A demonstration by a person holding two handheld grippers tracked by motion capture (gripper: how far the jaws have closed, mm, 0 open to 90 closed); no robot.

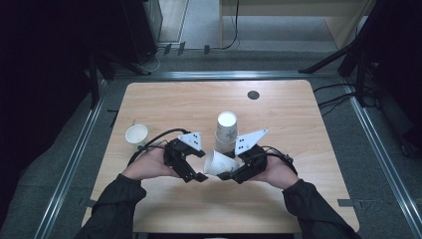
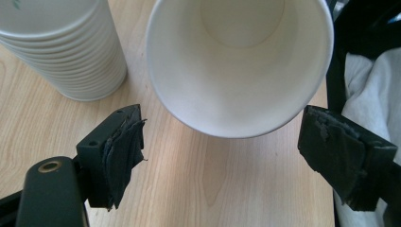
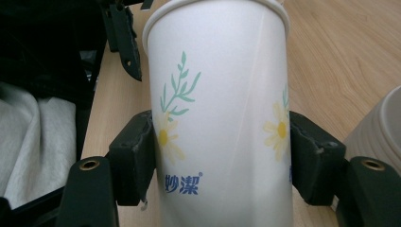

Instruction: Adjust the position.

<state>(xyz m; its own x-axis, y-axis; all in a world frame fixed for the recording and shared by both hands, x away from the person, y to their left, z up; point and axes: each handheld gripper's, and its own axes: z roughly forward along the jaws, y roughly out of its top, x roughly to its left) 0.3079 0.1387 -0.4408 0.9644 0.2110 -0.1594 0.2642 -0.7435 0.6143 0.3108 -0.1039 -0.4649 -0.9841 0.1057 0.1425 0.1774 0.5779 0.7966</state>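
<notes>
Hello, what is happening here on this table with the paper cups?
A person works at a wooden table with a gripper in each hand. The right gripper is shut on a flowered paper cup, held tipped on its side with the mouth towards the left gripper. The left gripper's fingers are open and stand apart from the cup's rim. A stack of cups stands just behind, and a single cup stands further left.

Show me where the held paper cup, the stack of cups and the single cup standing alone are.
held paper cup (image 3: 217,118): right gripper view, on its printed side wall.
stack of cups (image 1: 227,130): high view, on the upper side wall.
single cup (image 1: 136,133): high view, on its open mouth.
</notes>
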